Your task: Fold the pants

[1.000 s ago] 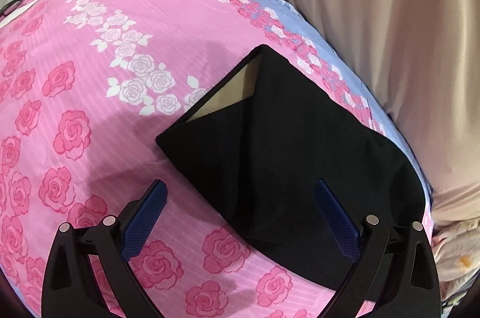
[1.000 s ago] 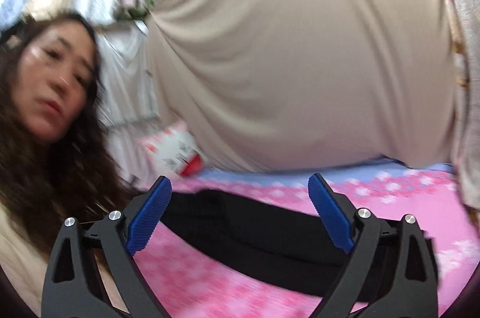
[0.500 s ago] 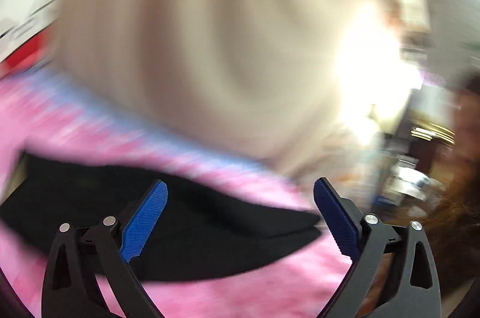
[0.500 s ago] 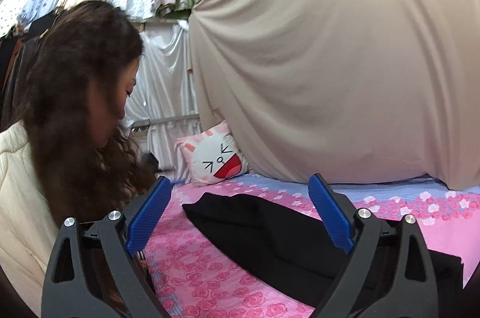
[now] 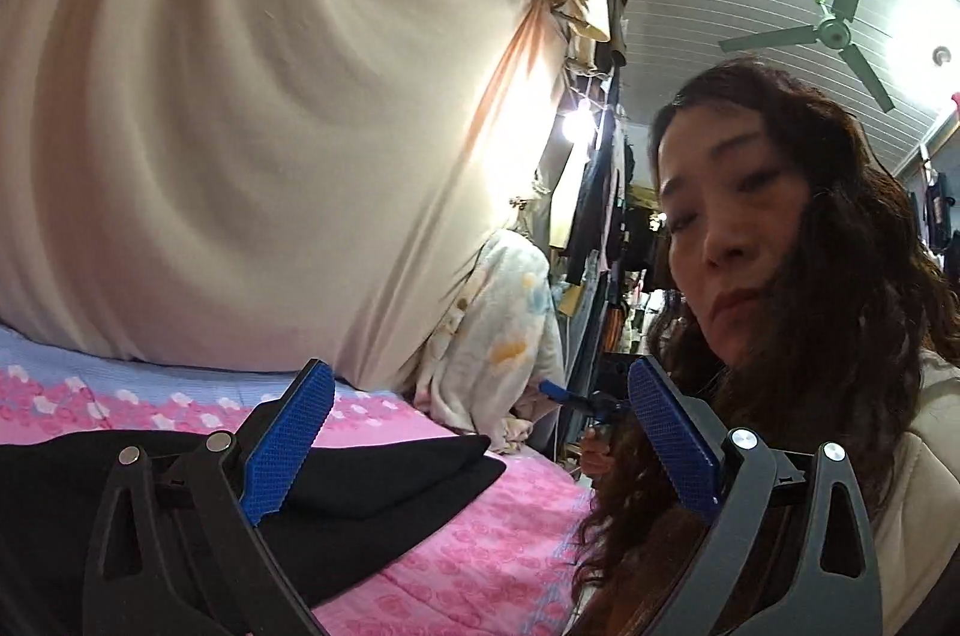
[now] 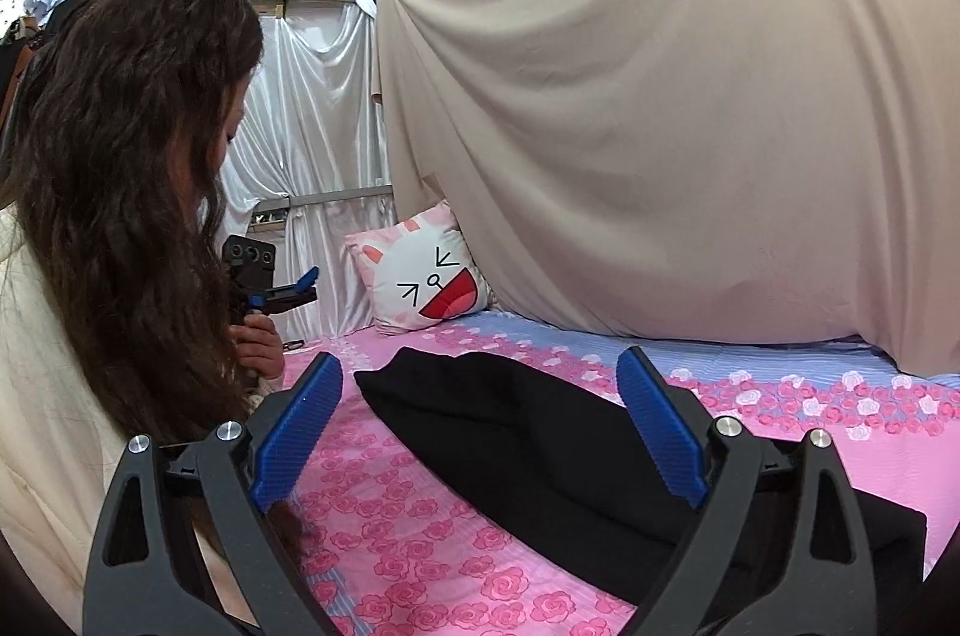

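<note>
The folded black pants (image 6: 540, 450) lie flat on the pink rose bedsheet (image 6: 414, 534). They also show in the left wrist view (image 5: 384, 492) at the lower left. My right gripper (image 6: 480, 426) is open and empty, held low over the bed in front of the pants. My left gripper (image 5: 480, 432) is open and empty, lifted off the bed and turned toward the person. It also shows in the right wrist view (image 6: 300, 285), held in the person's hand at the left.
A cat-face pillow (image 6: 429, 276) lies at the head of the bed. A beige curtain (image 6: 660, 96) hangs along the far side. The person (image 5: 780, 306) leans close at the bed's edge. A pale blanket (image 5: 498, 336) hangs by the curtain.
The left gripper swung up from looking down on the pants and turned toward the person's face. The right gripper's view settled lower over the bed. Both stayed open.
</note>
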Demonstrator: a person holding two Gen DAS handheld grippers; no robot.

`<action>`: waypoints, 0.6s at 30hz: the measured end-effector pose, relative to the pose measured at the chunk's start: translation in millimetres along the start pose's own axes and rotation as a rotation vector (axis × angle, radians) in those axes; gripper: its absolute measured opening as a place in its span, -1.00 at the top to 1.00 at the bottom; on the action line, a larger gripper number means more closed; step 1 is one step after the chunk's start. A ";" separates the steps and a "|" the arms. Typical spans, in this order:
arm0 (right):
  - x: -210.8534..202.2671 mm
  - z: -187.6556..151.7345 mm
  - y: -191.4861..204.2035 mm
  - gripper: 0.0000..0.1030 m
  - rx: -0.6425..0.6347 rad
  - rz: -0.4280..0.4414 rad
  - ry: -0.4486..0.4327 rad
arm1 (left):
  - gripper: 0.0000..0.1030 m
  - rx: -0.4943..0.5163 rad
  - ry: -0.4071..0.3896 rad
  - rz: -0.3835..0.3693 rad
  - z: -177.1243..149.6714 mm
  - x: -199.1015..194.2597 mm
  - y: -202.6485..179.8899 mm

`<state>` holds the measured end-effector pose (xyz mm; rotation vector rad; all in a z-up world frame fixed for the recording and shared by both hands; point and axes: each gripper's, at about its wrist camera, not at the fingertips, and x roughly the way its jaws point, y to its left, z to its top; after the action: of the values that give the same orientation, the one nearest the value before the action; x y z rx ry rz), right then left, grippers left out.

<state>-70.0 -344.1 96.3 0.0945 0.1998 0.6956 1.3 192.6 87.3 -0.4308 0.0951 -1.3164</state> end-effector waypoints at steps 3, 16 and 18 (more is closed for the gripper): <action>-0.8 -2.1 -3.1 -0.76 0.008 -0.056 0.017 | -0.89 0.022 0.029 0.134 -0.4 -6.2 -1.7; -37.6 -43.1 -74.2 -0.76 0.271 -0.531 0.074 | -0.84 -0.648 0.241 1.187 -42.7 -86.6 157.4; -35.2 -46.6 -78.8 -0.76 0.297 -0.560 0.098 | -0.84 -0.697 0.281 1.217 -49.6 -79.9 173.3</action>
<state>-56.9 -426.0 44.1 0.2769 0.4040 0.1081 123.8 288.1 -34.2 -0.6171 0.9204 -0.0853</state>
